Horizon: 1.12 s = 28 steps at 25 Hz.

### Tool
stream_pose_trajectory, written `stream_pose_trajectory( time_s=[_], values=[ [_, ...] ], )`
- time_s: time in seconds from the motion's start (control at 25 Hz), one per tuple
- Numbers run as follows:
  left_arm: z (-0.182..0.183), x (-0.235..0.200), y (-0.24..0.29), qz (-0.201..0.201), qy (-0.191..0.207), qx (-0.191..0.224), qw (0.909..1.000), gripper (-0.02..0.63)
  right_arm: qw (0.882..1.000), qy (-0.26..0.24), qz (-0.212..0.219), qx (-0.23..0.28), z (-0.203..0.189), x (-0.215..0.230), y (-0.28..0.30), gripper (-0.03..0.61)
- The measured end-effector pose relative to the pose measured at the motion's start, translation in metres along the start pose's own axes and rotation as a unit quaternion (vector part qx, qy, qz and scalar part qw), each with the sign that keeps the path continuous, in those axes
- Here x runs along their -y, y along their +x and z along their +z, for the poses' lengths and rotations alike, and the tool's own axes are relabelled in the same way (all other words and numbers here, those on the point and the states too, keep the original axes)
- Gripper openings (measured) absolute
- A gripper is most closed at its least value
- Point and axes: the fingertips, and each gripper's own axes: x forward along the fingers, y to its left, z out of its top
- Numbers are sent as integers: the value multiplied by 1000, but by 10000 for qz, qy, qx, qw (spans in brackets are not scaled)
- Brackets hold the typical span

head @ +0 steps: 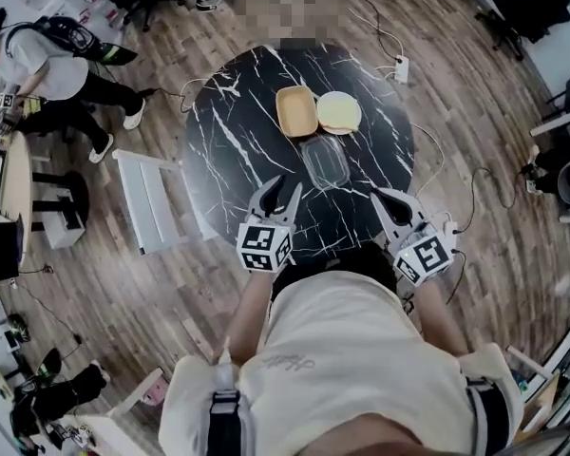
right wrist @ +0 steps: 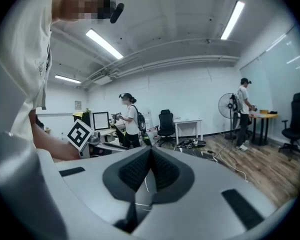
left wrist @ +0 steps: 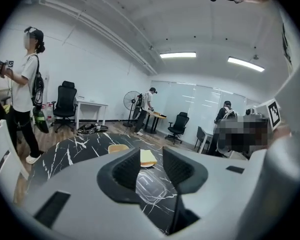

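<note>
Two grippers, both empty: your left gripper (head: pixel 283 185) has its jaws apart, your right gripper (head: pixel 388 198) is clenched tip to tip, and the clear container (head: pixel 325 162) lies on the black table (head: pixel 228 112) just ahead, between them, with the tan tray (head: pixel 296 111) and round plate (head: pixel 339 112) beyond it.

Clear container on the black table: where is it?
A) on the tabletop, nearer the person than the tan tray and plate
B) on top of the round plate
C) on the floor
A: the head view shows the clear container lying on the black table, on the person's side of the tan tray and round plate.
</note>
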Motion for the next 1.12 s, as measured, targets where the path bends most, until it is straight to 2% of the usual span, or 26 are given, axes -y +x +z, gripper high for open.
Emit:
stream_pose_trajectory(
  time_s=[0.24, 0.4, 0.6, 0.72, 0.84, 1.12],
  values=[
    [-9, -17, 7, 591, -294, -212, 9976, 156, 9972, -213, 717, -89, 5, 10, 35, 6],
    [-13, -19, 22, 866, -493, -293, 9946, 156, 9930, -431, 1086, -157, 1, 32, 53, 7],
    [-26, -16, 45, 1207, -509, -516, 9900, 156, 9901, -354, 1334, -253, -21, 67, 66, 8],
    [-35, -16, 66, 1374, -673, -543, 9867, 156, 9886, -224, 1461, -286, -33, 93, 75, 7],
    [-55, -16, 81, 1501, -769, -757, 9828, 156, 9872, -9, 1565, -307, -43, 106, 79, 8],
    [-112, -36, 106, 1747, -1012, -1369, 9698, 147, 9844, -47, 1697, -459, -61, 120, 80, 7]
  ],
)
